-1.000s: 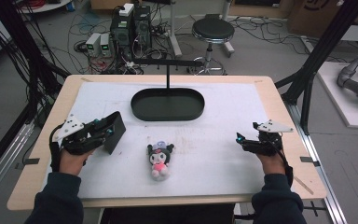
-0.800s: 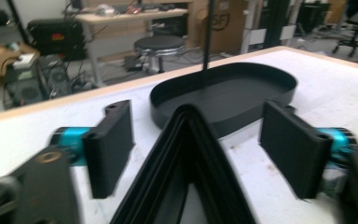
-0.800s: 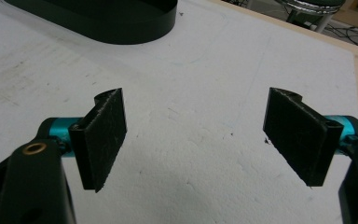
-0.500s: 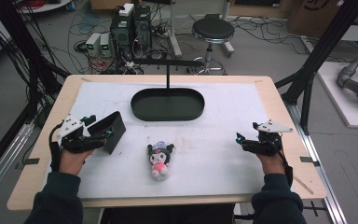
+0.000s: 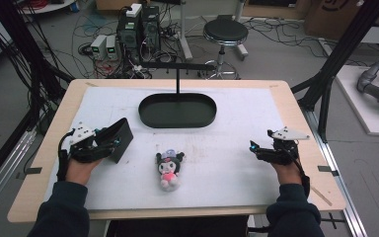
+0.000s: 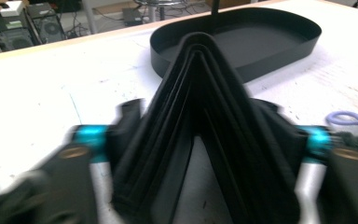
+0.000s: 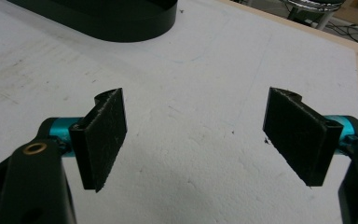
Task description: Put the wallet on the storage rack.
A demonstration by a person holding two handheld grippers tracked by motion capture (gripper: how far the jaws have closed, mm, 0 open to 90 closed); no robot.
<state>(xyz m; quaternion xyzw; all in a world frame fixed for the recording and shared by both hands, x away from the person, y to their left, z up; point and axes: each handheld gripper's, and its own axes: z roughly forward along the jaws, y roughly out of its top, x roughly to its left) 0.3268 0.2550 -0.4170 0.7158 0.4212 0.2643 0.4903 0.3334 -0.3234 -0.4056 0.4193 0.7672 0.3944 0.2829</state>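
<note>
Both jaws of the left gripper (image 5: pixel 109 143), just closing, are squeezing a black wallet (image 6: pixel 205 135) spread tent-like at the table's (image 5: pixel 276 94) left; right gripper (image 7: pixel 196 140) is gaping wide, holding nothing.

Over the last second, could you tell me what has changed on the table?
Little. The left gripper has just been closing its jaws on the black wallet, which stands tent-like between them; hand and wallet barely shifted. The right gripper kept still, jaws open over bare table. The plush toy and black tray stayed where they were.
</note>
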